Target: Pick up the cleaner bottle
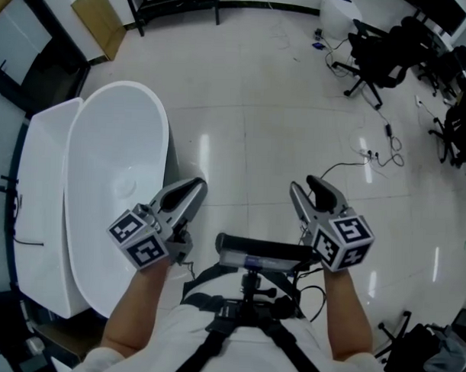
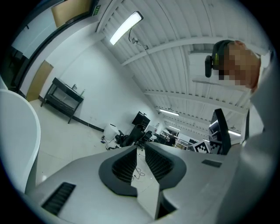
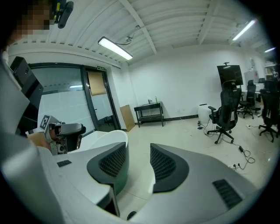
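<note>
Bottle check first: no cleaner bottle shows in any of my 3 views, so I can't place it, and by my read the pick has not begun.

Left tool [image 1: 196,186] hangs at the near right edge of the white bathtub [image 1: 90,115], tips pointing far. The left gripper view shows its jaws just a narrow slit apart, with only floor [image 1: 266,121] visible through the gap. Right tool [image 1: 305,185] hangs over bare floor, apart from the tub. The right gripper view shows its jaws clearly parted with nothing between them, and the tub rim sits off to their left.

Far right I see office chairs [image 1: 375,57] and a loose cable [image 1: 348,159]. A black rack [image 1: 178,4] stands at the far wall.

I'd say the job now is finding the bottle. I'd sweep the head camera along the tub rim and the floor beside it, the parts outside this frame. Once it's in sight I'd commit 1 tool, probably the right, since its jaws are already wide. If the left takes it, I'd widen that slit before closing in. I'd come in level at the bottle's body, below the cap, with 1 jaw on each side. Then I'd squeeze squarely so it can't twist out, keeping the spare tool clear.
</note>
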Motion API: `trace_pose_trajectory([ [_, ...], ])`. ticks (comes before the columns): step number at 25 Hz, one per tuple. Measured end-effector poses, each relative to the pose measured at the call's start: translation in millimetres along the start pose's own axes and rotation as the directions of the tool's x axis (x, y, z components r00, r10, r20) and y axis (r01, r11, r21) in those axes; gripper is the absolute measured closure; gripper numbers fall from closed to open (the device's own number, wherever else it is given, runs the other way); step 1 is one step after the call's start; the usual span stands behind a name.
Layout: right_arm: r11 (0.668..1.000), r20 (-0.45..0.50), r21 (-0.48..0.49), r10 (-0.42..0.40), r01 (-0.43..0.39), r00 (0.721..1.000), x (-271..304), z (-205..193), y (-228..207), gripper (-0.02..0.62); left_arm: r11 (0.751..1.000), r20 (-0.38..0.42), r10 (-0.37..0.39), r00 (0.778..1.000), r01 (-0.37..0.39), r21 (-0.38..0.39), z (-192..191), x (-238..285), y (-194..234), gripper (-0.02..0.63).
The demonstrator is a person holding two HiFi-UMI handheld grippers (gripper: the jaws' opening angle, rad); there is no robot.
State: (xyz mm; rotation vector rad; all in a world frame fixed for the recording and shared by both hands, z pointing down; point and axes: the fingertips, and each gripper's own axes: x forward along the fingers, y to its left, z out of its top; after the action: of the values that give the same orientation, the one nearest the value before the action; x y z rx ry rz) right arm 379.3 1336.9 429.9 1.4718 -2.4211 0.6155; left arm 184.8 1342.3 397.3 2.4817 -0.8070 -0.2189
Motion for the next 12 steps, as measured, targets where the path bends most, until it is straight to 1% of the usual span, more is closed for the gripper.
trace_pose_trajectory([
  [3,1.000,-0.006,0.004,-0.016,0.016,1.000,22,16,8,0.419,1.000,0.001,-0.011,1.000,0.011,-0.002,17,1,25,0.554],
  [6,1.000,-0.010,-0.002,-0.018,0.018,1.000,35,29,15,0.419,1.000,0.004,-0.018,1.000,0.018,-0.002,24,4,39,0.554],
  [9,1.000,-0.010,-0.004,-0.026,0.026,1.000,48,30,6,0.419,1.000,0.007,-0.018,1.000,0.018,-0.012,28,8,48,0.554],
  [12,0.999,-0.013,0.010,-0.034,0.034,0.999,72,41,-6,0.419,1.000,-0.001,-0.007,1.000,0.007,-0.020,35,22,70,0.554],
])
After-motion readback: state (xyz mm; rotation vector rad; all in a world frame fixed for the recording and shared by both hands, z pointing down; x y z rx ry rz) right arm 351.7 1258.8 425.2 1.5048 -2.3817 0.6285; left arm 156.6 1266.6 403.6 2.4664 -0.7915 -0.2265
